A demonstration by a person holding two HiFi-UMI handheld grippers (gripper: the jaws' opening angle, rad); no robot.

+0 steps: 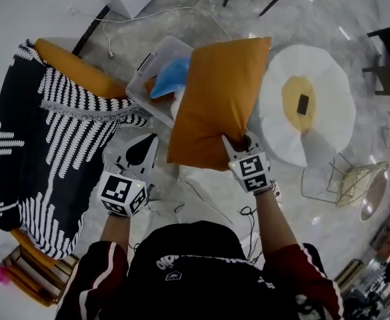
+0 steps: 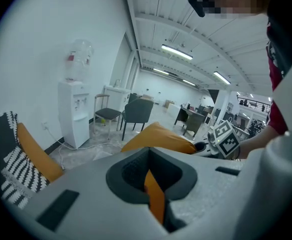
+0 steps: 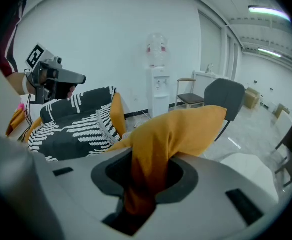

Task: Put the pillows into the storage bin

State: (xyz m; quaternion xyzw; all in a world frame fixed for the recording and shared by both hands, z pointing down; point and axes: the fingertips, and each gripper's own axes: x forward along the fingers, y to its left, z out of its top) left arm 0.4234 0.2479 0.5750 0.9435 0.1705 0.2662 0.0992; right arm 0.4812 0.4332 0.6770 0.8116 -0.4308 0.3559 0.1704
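An orange pillow hangs in the air over the near edge of a clear storage bin. My right gripper is shut on its lower right corner. In the right gripper view the orange fabric bunches down into the jaw slot. A blue pillow lies in the bin, with a bit of orange beside it. My left gripper is just left of the pillow's lower left corner and looks apart from it. The left gripper view shows only a thin orange strip in the slot, so its jaws are unclear.
An armchair with a black-and-white throw and an orange cushion stands at the left. A white fried-egg cushion lies right of the bin, and a wire chair beyond it. Cables cross the marble floor.
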